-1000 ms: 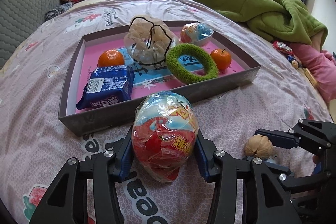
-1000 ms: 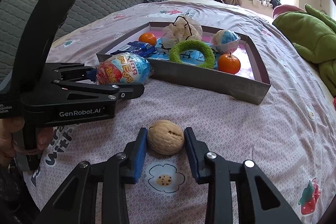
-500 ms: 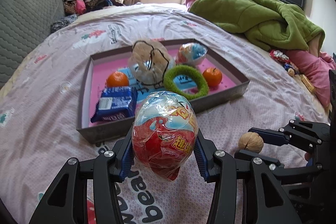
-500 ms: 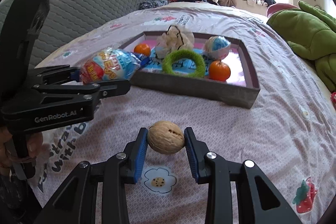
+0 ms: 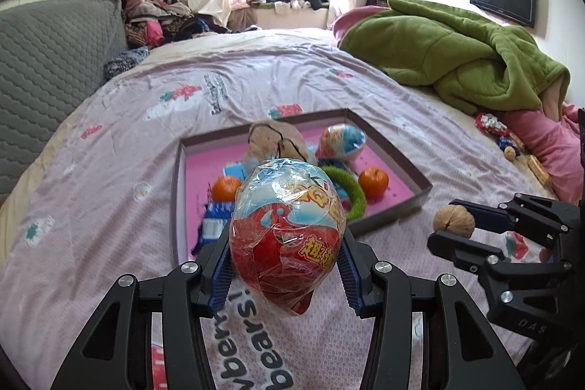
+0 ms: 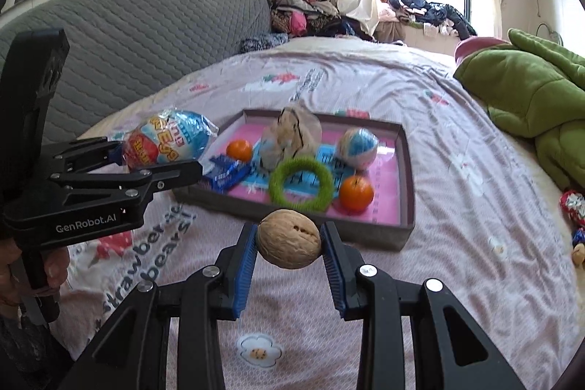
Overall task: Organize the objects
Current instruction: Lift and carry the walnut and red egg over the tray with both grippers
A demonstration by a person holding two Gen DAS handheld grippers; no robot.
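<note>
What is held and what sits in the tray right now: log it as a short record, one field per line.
left gripper: shut on the wrapped toy egg, lifted above the bedspread
right gripper: shut on the walnut, lifted near the tray's front wall
tray: on the bed, open top, pink floor
tray contents: two oranges, green ring, blue snack packet, second wrapped egg, mesh bag
beside the bed area: green blanket

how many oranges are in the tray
2: one orange near the tray's far left, behind the blue packet; the other orange at the near right, beside the green ring.
</note>
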